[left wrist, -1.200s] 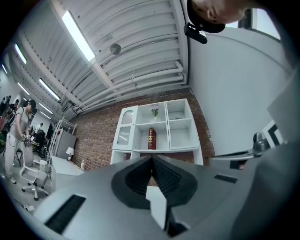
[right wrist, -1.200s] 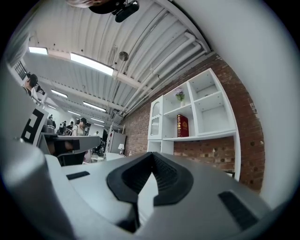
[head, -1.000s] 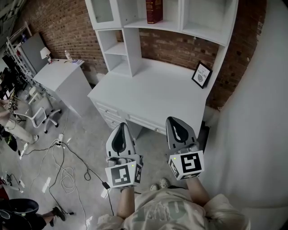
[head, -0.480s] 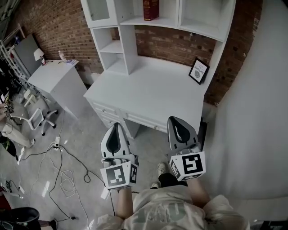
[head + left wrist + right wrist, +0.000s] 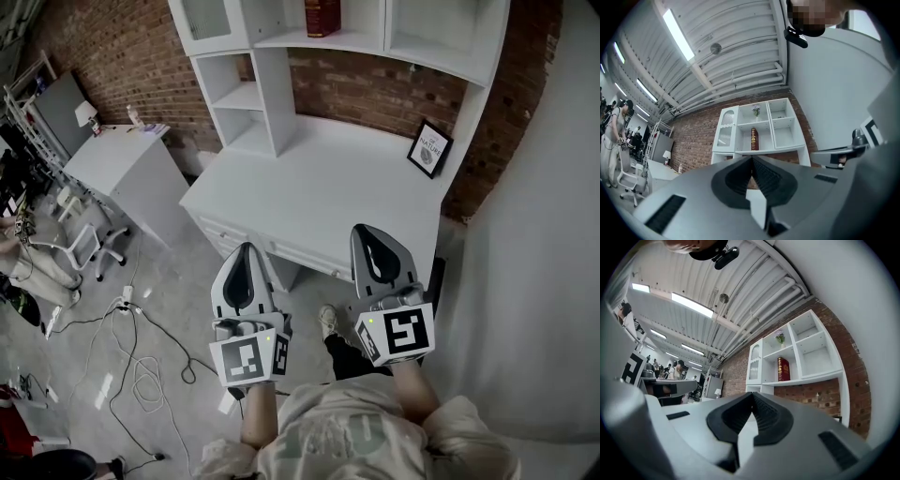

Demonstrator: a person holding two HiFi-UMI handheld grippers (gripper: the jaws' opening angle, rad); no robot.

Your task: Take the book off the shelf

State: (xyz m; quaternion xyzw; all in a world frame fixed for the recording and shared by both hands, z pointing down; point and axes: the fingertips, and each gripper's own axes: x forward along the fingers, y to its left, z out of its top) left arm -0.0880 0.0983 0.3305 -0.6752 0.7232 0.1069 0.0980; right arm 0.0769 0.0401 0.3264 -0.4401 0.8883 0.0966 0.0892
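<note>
A dark red book point(image 5: 322, 17) stands upright in a middle compartment of the white shelf unit point(image 5: 272, 94) on the desk; the frame's top edge cuts it off. It also shows as the book point(image 5: 753, 139) in the left gripper view and the book point(image 5: 783, 369) in the right gripper view, far ahead of both. My left gripper point(image 5: 246, 251) and right gripper point(image 5: 367, 232) are held side by side before the desk's front edge, well short of the shelf. Both are shut and hold nothing, as the left gripper point(image 5: 752, 158) and right gripper point(image 5: 752, 393) show in their own views.
The white desk point(image 5: 319, 202) carries a small framed picture point(image 5: 430, 150) at its right rear. A small vase point(image 5: 755, 110) sits in the compartment above the book. A white cabinet point(image 5: 131, 173), a chair point(image 5: 80, 246) and floor cables point(image 5: 141, 366) lie to the left.
Both grippers have moved forward together, closer to the desk's front edge, still shut. A foot has stepped forward beneath them.
</note>
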